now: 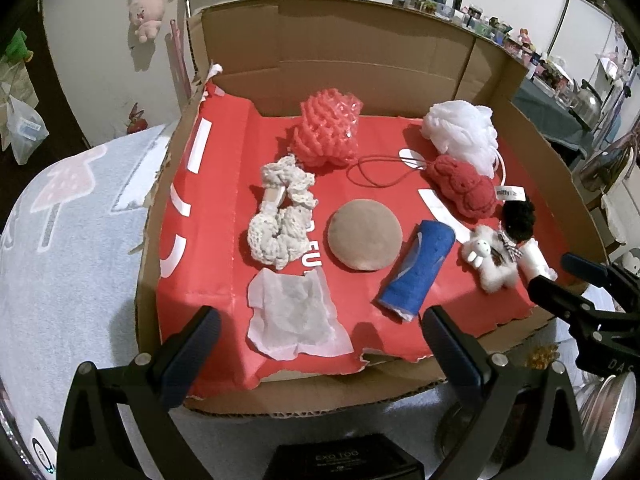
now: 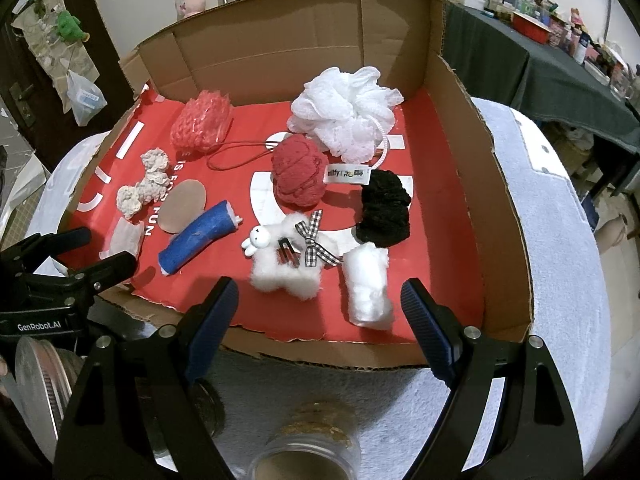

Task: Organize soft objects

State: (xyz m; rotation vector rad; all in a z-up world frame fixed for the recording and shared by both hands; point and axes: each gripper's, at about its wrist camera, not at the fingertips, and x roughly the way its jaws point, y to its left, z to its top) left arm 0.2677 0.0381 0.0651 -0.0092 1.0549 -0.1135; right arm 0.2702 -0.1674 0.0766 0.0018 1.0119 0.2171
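Shallow cardboard tray point(image 2: 492, 208), red paper lining: white mesh bath pouf point(image 2: 344, 114) at 1 o'clock; blue rolled cloth point(image 2: 198, 236) at 8. Left tongs point(image 1: 320, 344) and right tongs point(image 2: 318, 308) both agape, empty.

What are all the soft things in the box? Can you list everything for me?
cardboard box: 1, brown, red paper lining the floor
bath pouf: 1, white, back right
knitted bundle: 1, pink, in clear wrap, back middle
plush bunny: 1, red, with cord and tag, in front of the pouf
scrunchie: 1, black, right of the red bunny
crochet piece: 1, cream, left
round pad: 1, tan, centre
rolled cloth: 1, blue, front middle
crumpled tissue: 1, white, front left
fluffy bunny charm: 1, white, checked bow
cotton roll: 1, white, front right
left claw: 1, black, open
right claw: 1, black, open
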